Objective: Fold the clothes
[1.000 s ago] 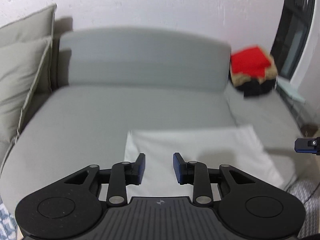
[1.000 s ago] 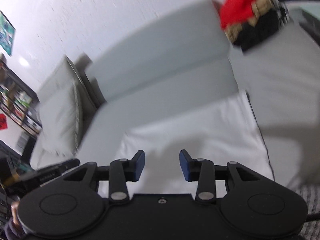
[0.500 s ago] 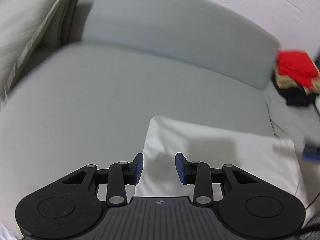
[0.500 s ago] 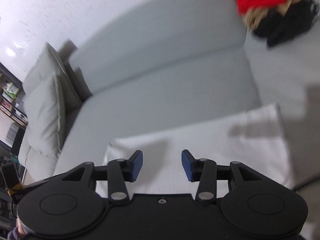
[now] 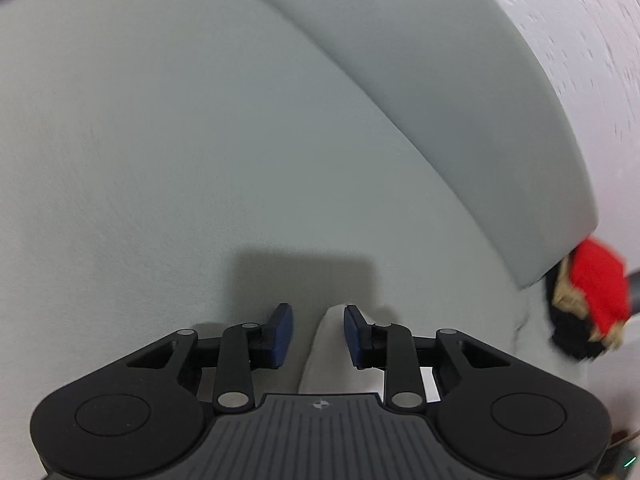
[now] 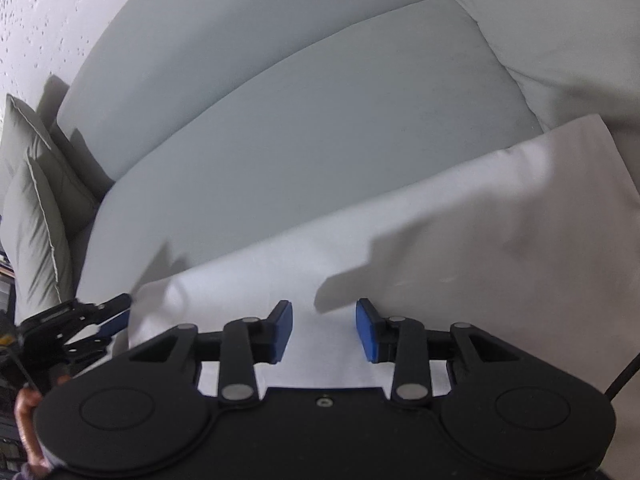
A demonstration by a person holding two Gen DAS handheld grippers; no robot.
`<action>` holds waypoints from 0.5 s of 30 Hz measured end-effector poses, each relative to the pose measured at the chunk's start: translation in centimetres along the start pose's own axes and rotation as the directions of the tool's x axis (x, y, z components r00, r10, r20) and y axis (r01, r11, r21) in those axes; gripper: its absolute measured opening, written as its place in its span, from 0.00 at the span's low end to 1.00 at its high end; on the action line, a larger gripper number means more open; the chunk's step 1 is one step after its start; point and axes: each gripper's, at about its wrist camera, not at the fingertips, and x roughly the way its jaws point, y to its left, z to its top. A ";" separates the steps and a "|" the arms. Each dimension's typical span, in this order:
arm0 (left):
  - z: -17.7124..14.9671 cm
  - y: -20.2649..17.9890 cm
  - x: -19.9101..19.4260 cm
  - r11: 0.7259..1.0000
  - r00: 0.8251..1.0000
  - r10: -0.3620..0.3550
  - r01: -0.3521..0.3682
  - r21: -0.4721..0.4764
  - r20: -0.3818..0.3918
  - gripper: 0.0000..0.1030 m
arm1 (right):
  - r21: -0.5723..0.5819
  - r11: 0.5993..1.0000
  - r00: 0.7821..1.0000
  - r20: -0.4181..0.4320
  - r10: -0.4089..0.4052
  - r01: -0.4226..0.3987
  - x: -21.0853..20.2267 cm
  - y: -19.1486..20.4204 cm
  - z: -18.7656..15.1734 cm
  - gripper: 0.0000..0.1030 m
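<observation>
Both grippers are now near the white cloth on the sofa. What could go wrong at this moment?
1. The left gripper is open around only the corner of the white cloth; closing may miss it or pinch the sofa cushion.
2. The right gripper is open above flat fabric, so it might catch several layers.

Sofa seat [image 6: 320, 120] past the cloth [image 6: 460, 248] is open; cushions [image 6: 36, 208] block the left end, clothes pile [image 5: 592, 300], blurry, probably blocks the right.

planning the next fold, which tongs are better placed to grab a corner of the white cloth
Left tongs: open, already straddling the corner of the white folded cloth. Right tongs hang open over its middle.
</observation>
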 end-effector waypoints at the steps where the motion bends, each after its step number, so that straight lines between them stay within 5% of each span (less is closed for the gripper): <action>1: 0.1 0.2 0.1 1.000 1.000 -0.012 0.012 -0.011 -0.005 0.22 | -0.001 1.000 1.000 0.003 0.003 -0.003 -0.1 -0.1 -0.2 0.33; 9: 0.5 0.7 1.6 0.997 0.996 -0.063 0.060 -0.045 -0.065 0.21 | 0.002 1.000 1.000 0.015 0.003 -0.003 -0.1 -0.4 0.2 0.34; 13: 0.0 0.7 2.2 0.995 0.994 -0.082 0.077 -0.066 -0.072 0.05 | 0.001 1.000 1.000 0.014 0.004 -0.004 -0.1 -0.5 0.2 0.34; 15: 0.1 0.0 1.6 0.997 0.997 -0.070 0.070 -0.021 -0.017 0.04 | -0.002 1.000 1.000 0.014 0.003 -0.003 0.2 -0.2 0.3 0.34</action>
